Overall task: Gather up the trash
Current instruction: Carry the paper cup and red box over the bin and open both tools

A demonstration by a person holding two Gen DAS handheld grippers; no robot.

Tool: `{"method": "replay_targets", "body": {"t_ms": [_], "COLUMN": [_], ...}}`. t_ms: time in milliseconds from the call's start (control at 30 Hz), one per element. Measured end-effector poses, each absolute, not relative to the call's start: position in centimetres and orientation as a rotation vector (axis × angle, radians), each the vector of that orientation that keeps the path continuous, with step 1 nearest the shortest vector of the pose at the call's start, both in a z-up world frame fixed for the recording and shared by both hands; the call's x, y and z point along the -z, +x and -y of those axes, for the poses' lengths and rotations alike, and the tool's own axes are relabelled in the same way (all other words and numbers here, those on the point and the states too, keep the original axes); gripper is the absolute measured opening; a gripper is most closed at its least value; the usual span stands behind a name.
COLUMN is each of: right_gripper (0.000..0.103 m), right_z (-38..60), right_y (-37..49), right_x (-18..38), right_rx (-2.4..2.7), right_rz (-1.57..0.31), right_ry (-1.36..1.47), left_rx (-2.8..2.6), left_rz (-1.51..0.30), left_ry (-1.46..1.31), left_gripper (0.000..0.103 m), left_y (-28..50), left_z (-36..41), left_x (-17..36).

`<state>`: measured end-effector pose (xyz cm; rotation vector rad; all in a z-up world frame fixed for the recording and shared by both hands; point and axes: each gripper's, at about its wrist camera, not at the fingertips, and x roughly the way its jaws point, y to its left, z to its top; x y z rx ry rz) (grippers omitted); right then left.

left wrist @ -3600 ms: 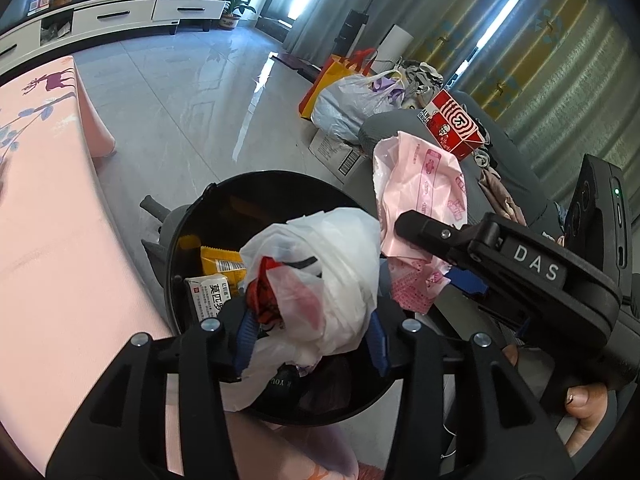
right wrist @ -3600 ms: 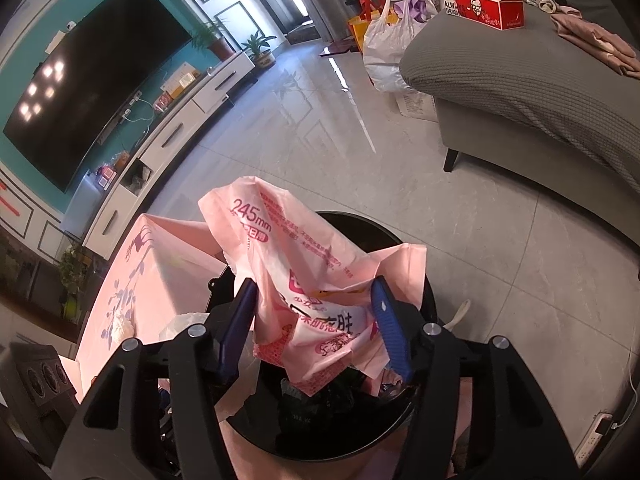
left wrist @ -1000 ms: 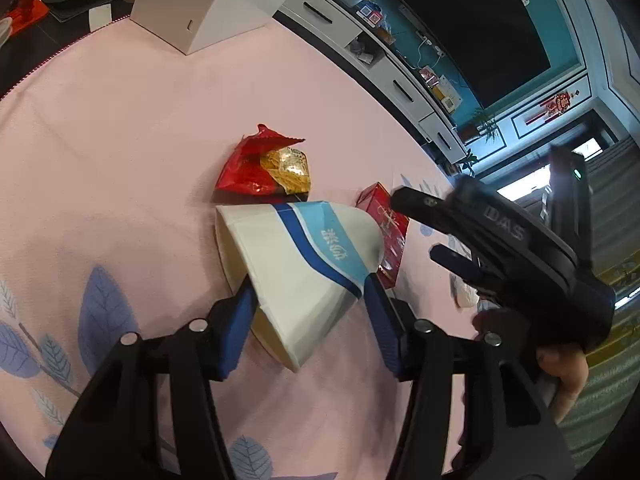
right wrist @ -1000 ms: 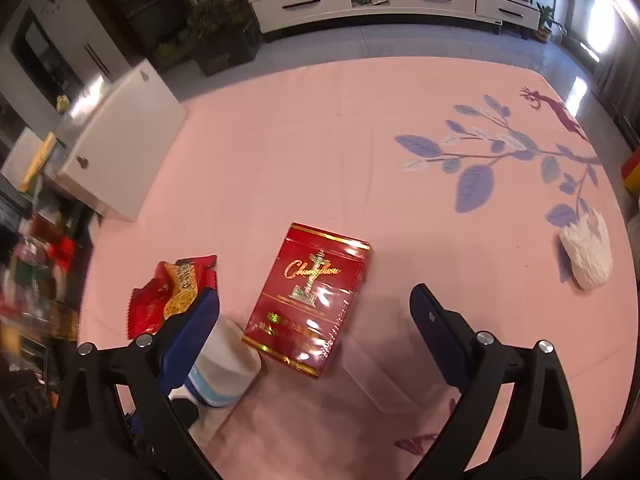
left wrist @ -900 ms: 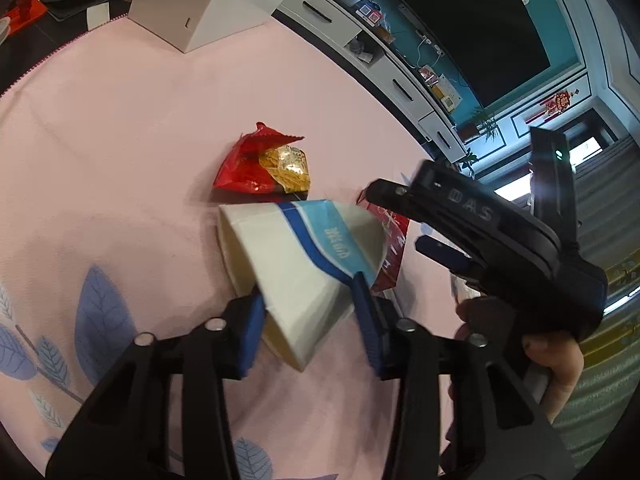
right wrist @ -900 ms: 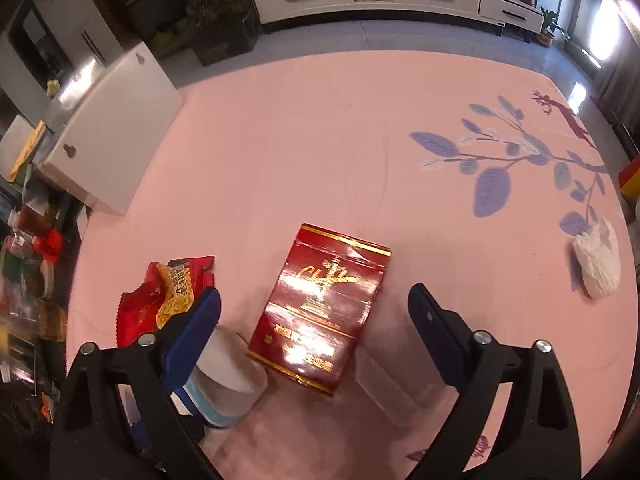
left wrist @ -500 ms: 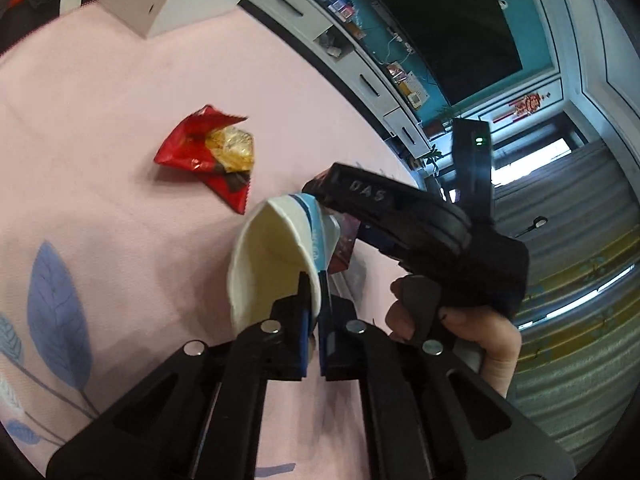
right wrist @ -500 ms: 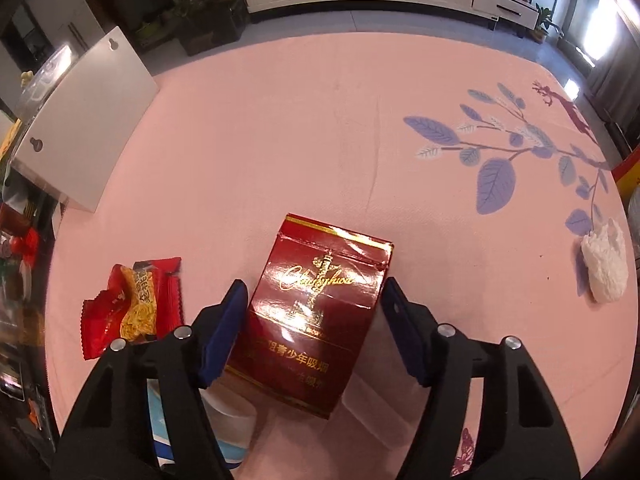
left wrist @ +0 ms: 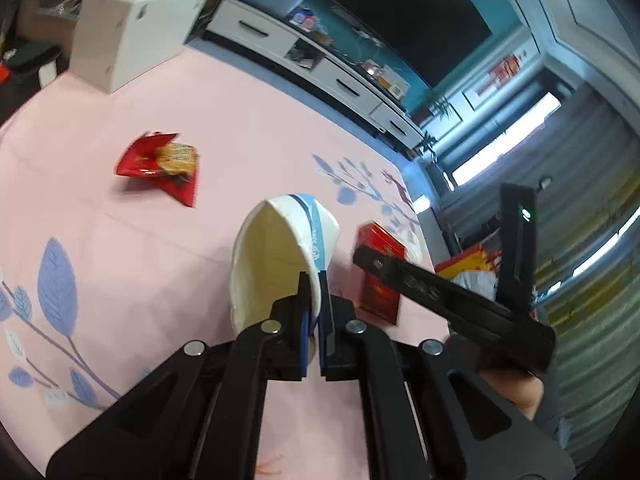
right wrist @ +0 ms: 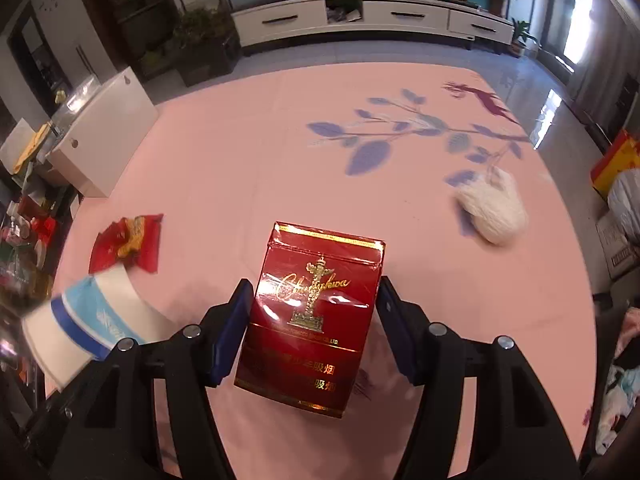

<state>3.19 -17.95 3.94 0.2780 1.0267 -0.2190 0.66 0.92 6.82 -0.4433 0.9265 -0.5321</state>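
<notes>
Paper cup: light, thin-walled, already squashed – wall pinched flat by left gripper, lifted over pink cloth.
Red carton: stiff, glossy, slippery – clamped across its sides by right gripper, jaws half-spread.
Writing: gold "Chunghwa".
Leftovers: red wrapper at 10 o'clock, white wad at 2.

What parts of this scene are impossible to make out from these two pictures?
- Paper cup: blurred and cut off by the right view's left edge.
- Red box: lower part hidden behind the right tongs in the left view.
- Items on the TV cabinet: too small to identify.
</notes>
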Motion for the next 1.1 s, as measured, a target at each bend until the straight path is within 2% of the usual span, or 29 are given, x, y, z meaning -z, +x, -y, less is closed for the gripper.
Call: {"method": "replay_targets", "body": {"t_ms": [300,400,867,1100], "right_gripper": [0.062,0.062,0.063,0.063], "right_z": [23.8,26.8,36.1,40.3], "right_y": [-8.4,-12.3,-21.6,-26.1], "right_x": [-7.3,-7.6,-10.6,-10.4], "right_rx": [0.339,0.390,0.696,0.768], "right_rz": [-0.877,-0.786,-0.597,-0.548], "right_ry": [0.332,0.464,0.510,0.602], "left_rx": [0.631,0.682,0.816,0.920], "left_rz": [-0.855,-0.820,-0.703,-0.724], "left_ry": [-0.220,-0.120,0.063,0.077], "left_gripper": [0.005,0.005,0.005,0.005], "left_y": [-5.9,-8.4,-15.5,-17.8], "left_z": [5.7,8.7,22.6,28.1], "left_x": [-9.4,-10.1,-10.7,-10.3]}}
